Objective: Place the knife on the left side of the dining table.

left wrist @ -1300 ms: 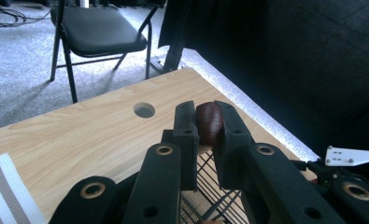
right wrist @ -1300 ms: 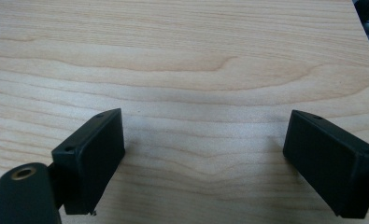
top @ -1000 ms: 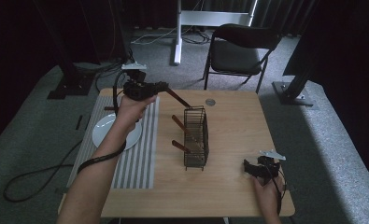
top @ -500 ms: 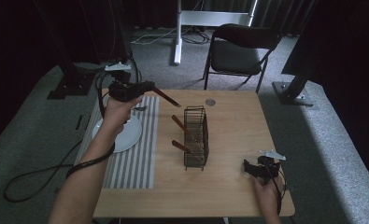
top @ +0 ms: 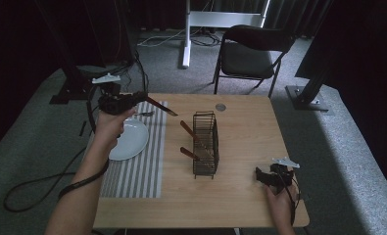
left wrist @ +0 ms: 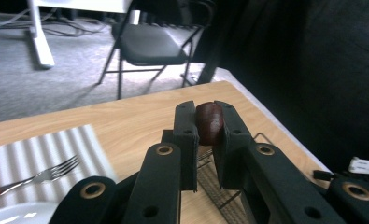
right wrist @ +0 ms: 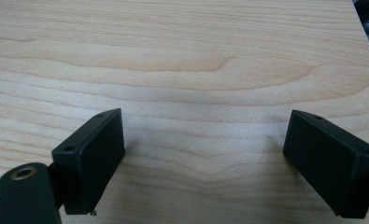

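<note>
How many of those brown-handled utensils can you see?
3: two stand in the wire rack, at and; one is held in the left gripper. More may be hidden.

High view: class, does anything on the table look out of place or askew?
Nothing is spilled or damaged. The left tongs hold a brown-handled utensil out over the striped mat, while two more handles lean at angles in the wire basket. The fork lies beside the plate.

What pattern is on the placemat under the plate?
Grey and white stripes on the placemat, clearest in the high view; the plate is plain white.
</note>
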The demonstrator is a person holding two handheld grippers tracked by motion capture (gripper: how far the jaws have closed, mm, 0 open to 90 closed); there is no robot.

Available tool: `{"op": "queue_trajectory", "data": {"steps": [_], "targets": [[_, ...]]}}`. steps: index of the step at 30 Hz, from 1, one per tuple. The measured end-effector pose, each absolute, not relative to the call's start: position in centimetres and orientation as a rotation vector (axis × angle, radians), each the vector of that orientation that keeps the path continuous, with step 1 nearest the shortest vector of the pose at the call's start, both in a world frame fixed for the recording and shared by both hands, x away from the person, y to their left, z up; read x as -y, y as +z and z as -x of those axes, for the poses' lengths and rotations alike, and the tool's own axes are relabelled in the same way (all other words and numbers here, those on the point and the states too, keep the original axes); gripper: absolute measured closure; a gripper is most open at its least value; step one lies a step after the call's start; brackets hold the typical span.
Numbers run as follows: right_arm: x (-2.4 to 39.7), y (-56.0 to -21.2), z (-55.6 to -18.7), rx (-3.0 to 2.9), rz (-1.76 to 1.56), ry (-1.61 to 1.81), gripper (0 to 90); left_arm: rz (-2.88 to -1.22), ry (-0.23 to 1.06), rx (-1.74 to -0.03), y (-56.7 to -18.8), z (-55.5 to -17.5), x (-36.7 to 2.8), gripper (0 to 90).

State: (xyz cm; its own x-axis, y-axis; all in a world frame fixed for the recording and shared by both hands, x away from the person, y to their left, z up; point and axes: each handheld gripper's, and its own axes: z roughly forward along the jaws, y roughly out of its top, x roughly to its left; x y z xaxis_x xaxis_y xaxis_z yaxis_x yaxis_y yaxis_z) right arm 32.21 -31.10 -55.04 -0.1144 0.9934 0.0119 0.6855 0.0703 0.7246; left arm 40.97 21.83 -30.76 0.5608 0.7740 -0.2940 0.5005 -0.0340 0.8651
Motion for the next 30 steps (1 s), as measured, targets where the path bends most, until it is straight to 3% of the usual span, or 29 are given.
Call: {"op": "queue_trajectory", "data": {"steps": [30], "targets": [[31.1,-55.0,-32.2,-1.856,-1.663,0.808,11.9,-1.588,0.315,-1.207,-35.4,-34.6,-27.2,81.1]]}}
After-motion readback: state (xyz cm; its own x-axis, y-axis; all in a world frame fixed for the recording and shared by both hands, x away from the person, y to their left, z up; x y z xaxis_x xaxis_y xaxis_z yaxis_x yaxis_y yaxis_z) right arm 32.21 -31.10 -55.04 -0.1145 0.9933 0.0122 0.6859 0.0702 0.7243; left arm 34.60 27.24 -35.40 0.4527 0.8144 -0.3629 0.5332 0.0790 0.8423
